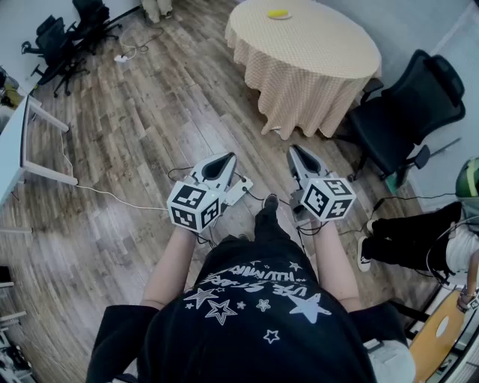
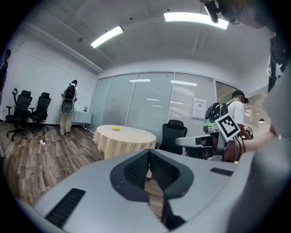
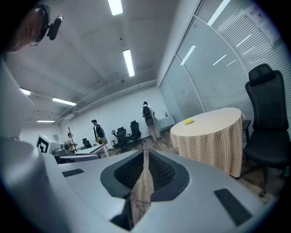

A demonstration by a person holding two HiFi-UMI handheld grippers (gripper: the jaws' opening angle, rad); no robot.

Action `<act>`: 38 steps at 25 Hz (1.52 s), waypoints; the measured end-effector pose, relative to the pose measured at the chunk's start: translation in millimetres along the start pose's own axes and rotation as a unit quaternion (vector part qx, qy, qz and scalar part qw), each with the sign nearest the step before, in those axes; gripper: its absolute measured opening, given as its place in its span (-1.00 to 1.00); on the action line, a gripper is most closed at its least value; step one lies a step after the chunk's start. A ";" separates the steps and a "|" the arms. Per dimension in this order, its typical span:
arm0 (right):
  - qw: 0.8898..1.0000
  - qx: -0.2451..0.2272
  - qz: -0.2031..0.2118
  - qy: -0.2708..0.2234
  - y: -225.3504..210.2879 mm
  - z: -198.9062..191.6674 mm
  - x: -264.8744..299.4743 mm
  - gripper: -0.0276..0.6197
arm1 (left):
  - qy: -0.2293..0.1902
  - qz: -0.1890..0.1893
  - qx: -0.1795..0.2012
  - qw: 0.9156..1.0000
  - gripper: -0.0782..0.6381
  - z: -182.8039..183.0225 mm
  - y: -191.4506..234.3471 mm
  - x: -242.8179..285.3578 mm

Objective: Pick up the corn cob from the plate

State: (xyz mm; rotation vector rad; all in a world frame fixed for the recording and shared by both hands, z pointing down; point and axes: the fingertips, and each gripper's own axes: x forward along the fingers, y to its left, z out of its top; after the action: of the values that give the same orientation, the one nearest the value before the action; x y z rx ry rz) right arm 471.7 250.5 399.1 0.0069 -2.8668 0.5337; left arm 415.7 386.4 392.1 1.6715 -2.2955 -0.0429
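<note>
Head view first: the person stands on the wood floor (image 1: 150, 112) in a black tee with stars, one gripper in each hand, both held out in front at about waist level. The left gripper (image 1: 224, 158) and the right gripper (image 1: 296, 150) sit side by side, a bit apart, both aimed toward the far round worktop (image 1: 314, 67) with the checked cloth. The corn cob (image 1: 278, 13) is just a small yellow spot near the far edge of that worktop, well apart from both grippers. It's too small here to make out the plate under it. A black office chair (image 1: 408, 112) stands just right of the worktop, and somebody's legs (image 1: 408, 236) stretch out on the floor at the near right. More office chairs (image 1: 63, 37) are at the far left.

Left gripper view: the jaws are closed, tips meeting, nothing between them, only floor showing through the slit lower down. The worktop is straight ahead in the distance with the yellow corn cob on top. A standing person with a backpack (image 2: 69, 107) is at the far left, and the right gripper's marker cube (image 2: 226, 126) pokes in at the right.

Right gripper view: same deal, jaws shut on nothing. The worktop sits off to the right with the corn cob on it, the office chair further right, and a few people stand at the far wall.
</note>
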 end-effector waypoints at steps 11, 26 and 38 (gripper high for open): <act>1.000 -0.001 0.017 -0.007 -8.2 0.3 7.9 -0.76 | -0.003 0.003 0.004 1.000 -0.76 -1.3 -0.8 17.0; 0.999 0.028 0.011 -0.037 -36.9 15.1 12.9 -0.76 | 0.001 0.002 -0.009 1.000 -0.76 1.4 16.8 43.7; 0.998 0.062 0.000 -0.014 -95.2 14.4 72.9 -0.75 | 0.032 0.021 -0.020 0.999 -0.76 2.7 66.1 92.5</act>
State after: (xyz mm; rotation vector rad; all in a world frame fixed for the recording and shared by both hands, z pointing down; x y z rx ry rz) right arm 401.8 159.1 436.0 0.0350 -2.8563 0.7158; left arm 328.1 320.9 423.3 1.5825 -2.2674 -0.0254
